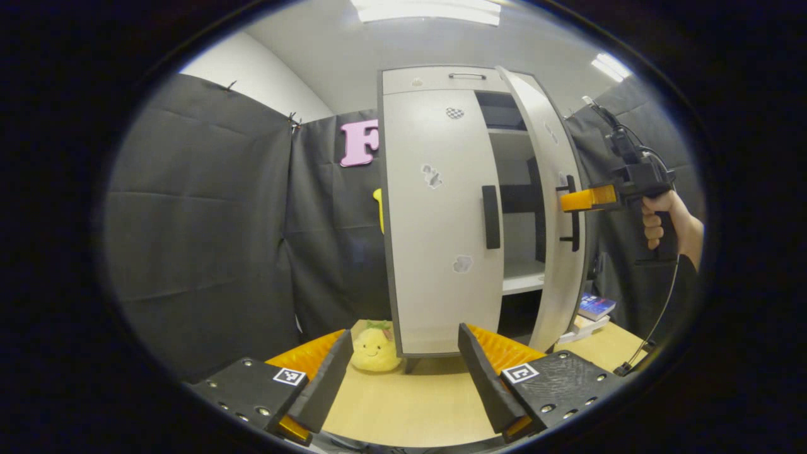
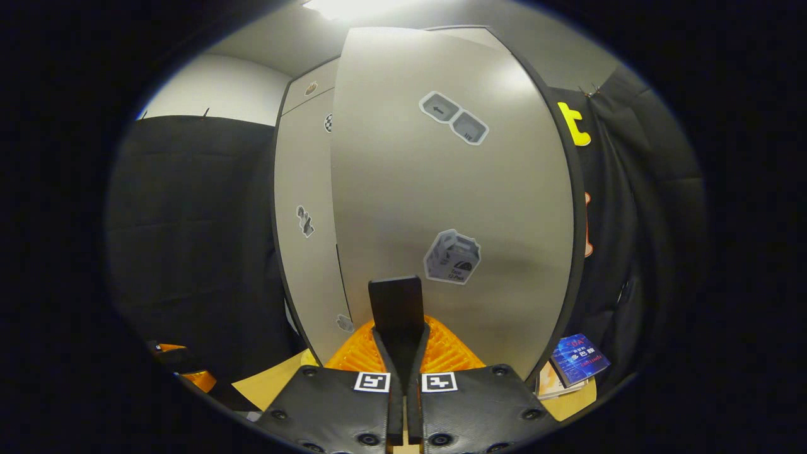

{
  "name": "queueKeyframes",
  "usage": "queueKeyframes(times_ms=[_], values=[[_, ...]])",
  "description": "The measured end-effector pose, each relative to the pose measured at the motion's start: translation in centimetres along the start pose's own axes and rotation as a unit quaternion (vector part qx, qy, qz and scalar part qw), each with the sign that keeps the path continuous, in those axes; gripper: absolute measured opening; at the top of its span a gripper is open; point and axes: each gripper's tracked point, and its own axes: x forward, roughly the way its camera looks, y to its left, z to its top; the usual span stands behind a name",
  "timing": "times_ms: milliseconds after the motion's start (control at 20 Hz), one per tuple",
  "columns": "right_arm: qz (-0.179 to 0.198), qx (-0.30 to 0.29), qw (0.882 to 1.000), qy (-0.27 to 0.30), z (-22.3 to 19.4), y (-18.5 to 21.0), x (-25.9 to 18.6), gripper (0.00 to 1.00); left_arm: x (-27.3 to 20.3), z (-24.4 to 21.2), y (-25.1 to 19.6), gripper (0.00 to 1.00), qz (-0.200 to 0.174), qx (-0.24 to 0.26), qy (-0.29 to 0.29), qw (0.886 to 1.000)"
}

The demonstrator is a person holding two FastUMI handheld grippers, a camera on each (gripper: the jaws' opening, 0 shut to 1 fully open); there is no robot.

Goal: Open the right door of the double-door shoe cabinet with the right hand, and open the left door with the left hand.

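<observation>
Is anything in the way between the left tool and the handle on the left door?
Nothing visible blocks it. The left tool is open above the table, and the left door's handle is straight ahead. A yellow plush toy sits low, below that path.

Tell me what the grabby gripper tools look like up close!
The left gripper has two wedge-shaped fingers on flat black blocks dotted with screws, and each block carries a small square black-and-white marker. Ribbed orange plastic sits behind the fingers. The right gripper has the same blocks and markers. In the left gripper view it has a black pistol-style handle with a thin black cable hanging down.
</observation>
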Motion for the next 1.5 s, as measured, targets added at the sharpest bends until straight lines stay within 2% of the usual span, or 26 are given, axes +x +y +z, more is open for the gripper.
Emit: queueKeyframes(times_ms=[400,700,900,950,1050,1100,1150,1250,1300,1350,1500], values=[[-0.019,0.006,1.0,-0.007,-0.2,-2.1,-4.3,0.01,0.7,-0.3,-3.0,0.98,-0.035,0.0,0.008,0.999],[-0.037,0.022,0.999,-0.008,-0.1,-3.9,-6.8,0.04,1.5,-0.2,-5.3,0.97,-0.064,0.002,0.006,0.998],[-0.05,0.023,0.999,-0.006,-0.2,-5.4,-8.3,0.07,1.7,0.0,-5.6,0.97,-0.069,-0.003,0.001,0.998],[-0.052,0.025,0.998,-0.006,-0.3,-5.7,-8.6,0.04,1.7,0.0,-5.5,0.97,-0.07,-0.007,0.001,0.998],[-0.06,0.032,0.998,-0.005,-0.3,-6.3,-9.2,0.04,1.6,-0.1,-5.2,0.97,-0.068,-0.013,0.002,0.998],[-0.065,0.031,0.997,-0.006,-0.2,-6.7,-9.5,0.07,1.7,-0.4,-4.9,0.97,-0.066,-0.016,0.004,0.998],[-0.073,0.028,0.997,-0.009,-0.3,-7.4,-10.1,0.04,1.8,-0.5,-4.7,0.96,-0.065,-0.019,0.006,0.998],[-0.092,0.025,0.995,-0.023,-0.3,-8.7,-11.6,0.03,1.9,-0.9,-4.4,0.97,-0.064,-0.024,0.008,0.998],[-0.098,0.022,0.995,-0.027,-0.3,-9.1,-11.9,0.07,2.1,-1.0,-4.2,0.96,-0.062,-0.023,0.008,0.998],[-0.103,0.017,0.994,-0.029,-0.4,-9.6,-12.1,0.03,2.3,-0.9,-4.1,0.98,-0.062,-0.022,0.008,0.998],[-0.119,-0.009,0.992,-0.031,-0.4,-11.4,-12.9,0.03,2.9,-1.0,-4.2,0.97,-0.068,-0.017,0.008,0.998]])
